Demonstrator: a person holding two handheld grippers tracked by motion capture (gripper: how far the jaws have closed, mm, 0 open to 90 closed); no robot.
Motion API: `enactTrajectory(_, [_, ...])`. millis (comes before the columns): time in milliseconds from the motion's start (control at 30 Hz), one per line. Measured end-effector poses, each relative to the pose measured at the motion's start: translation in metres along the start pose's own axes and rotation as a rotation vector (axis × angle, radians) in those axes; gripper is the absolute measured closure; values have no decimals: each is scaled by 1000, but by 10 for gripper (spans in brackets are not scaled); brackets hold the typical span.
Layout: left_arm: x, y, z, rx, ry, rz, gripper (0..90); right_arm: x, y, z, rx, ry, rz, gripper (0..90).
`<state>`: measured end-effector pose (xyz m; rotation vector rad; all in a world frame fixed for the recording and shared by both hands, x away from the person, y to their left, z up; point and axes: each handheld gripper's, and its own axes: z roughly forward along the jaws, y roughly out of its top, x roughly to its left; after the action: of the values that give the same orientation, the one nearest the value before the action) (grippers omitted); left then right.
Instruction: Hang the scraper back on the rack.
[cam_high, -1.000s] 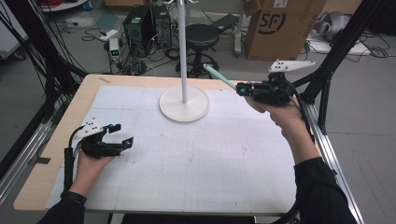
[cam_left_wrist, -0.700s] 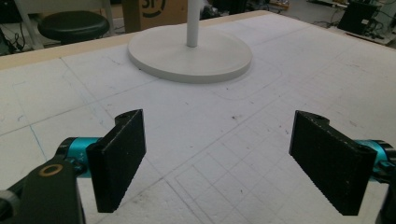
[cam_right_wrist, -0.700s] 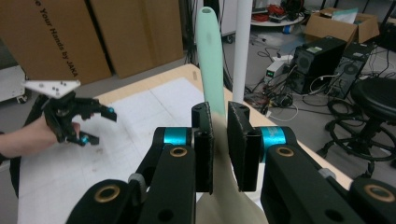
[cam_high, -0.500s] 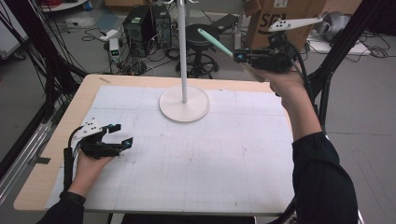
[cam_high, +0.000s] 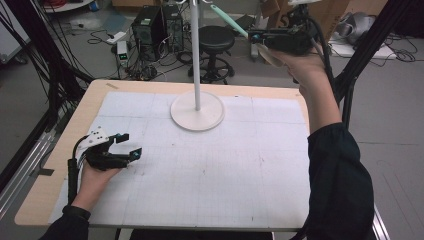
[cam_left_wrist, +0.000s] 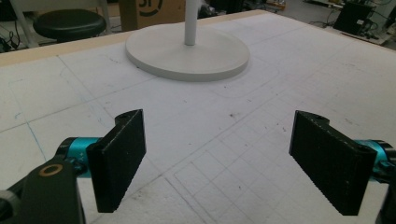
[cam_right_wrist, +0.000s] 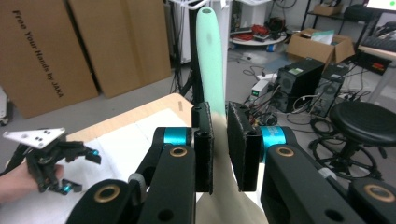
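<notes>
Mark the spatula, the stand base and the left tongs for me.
spatula (cam_right_wrist: 208, 56), right gripper view, on its mint green handle above the black jaws.
stand base (cam_high: 185, 118), high view, on the white disc left of the pole.
left tongs (cam_left_wrist: 219, 163), left gripper view, midway between its two open jaws.

a white lamp stand (cam_high: 197, 111) sits near the table's (cam_high: 60, 150) far edge; beyond it, a black stool (cam_high: 216, 37), computer towers (cam_high: 159, 22), cardboard boxes (cam_right_wrist: 79, 42).

Grey floor (cam_high: 395, 125), black stool (cam_high: 216, 37), cardboard boxes (cam_right_wrist: 70, 51), computer towers (cam_high: 159, 25), tangled cables (cam_high: 145, 67)
</notes>
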<state>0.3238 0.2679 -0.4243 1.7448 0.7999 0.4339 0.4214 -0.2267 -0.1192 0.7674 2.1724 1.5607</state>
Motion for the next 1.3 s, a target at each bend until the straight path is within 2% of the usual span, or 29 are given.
enactTrajectory(567, [-1, -2, 0, 15, -9, 9, 193, -5, 13, 11, 4, -37, 6, 811])
enactTrajectory(700, [-1, -2, -1, 18, -12, 14, 194, -4, 12, 15, 22, -43, 6, 811])
enactTrajectory(1300, [-1, -3, -1, 28, -17, 20, 194, -4, 7, 20, 33, -37, -1, 810])
